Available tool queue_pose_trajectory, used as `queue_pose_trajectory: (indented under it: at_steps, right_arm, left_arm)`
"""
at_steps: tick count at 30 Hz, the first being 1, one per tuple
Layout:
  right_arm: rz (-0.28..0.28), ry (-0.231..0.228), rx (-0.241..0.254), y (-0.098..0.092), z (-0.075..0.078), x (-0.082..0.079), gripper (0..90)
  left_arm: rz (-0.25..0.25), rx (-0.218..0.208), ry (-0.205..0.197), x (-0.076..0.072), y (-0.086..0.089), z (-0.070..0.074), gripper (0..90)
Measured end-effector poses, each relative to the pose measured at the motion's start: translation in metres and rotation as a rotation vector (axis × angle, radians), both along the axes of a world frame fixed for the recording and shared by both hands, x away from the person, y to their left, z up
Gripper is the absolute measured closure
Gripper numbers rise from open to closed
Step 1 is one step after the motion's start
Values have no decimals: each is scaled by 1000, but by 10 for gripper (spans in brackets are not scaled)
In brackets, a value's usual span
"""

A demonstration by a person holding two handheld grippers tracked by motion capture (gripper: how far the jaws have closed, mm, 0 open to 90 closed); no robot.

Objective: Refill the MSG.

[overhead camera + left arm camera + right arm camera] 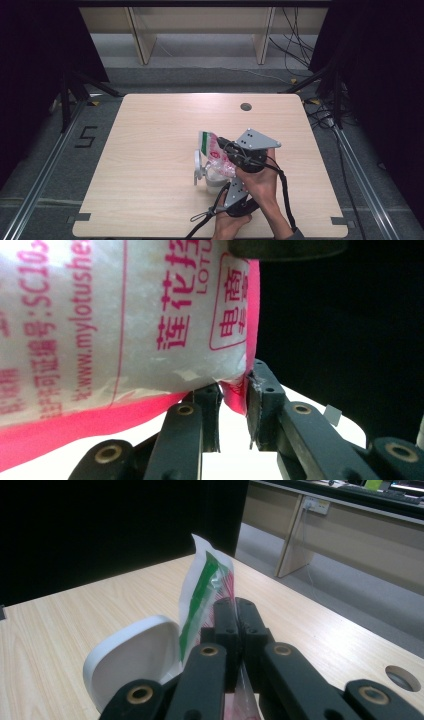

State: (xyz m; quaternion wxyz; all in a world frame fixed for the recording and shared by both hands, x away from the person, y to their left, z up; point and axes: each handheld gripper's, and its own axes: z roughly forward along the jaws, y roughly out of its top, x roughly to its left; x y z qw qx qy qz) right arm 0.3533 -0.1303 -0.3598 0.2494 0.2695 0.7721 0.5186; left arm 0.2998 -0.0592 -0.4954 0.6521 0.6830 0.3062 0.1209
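Under the bag (216,150), half-hidden container (212,180)

On the bag (125,325) pinched in my left tool (232,405) I read pink print: "www.mylotushe", cut off, "SC10", "LOT", and Chinese characters, among them 莲花. A black "5" (86,136) is marked on the floor left of the table (165,125).

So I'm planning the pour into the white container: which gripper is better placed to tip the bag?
Probably the right gripper: it is shut on the bag near its top edge, above the white container. The left gripper pinches a bottom corner, better for steadying.
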Motion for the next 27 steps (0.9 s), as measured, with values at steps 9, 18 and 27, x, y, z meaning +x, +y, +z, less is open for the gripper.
queue_pose_trajectory:
  at_steps: [9, 18, 27]
  right_arm:
    - [16, 15, 19, 0, -1, 1, 900]
    - [-2, 10, 14, 0, -1, 0, 900]
    - [9, 12, 19, 0, -2, 1, 900]
  left_arm:
    - [1, 13, 10, 0, 1, -1, 766]
    - [4, 10, 8, -1, 1, -1, 766]
    - [6, 12, 16, -1, 1, -1, 766]
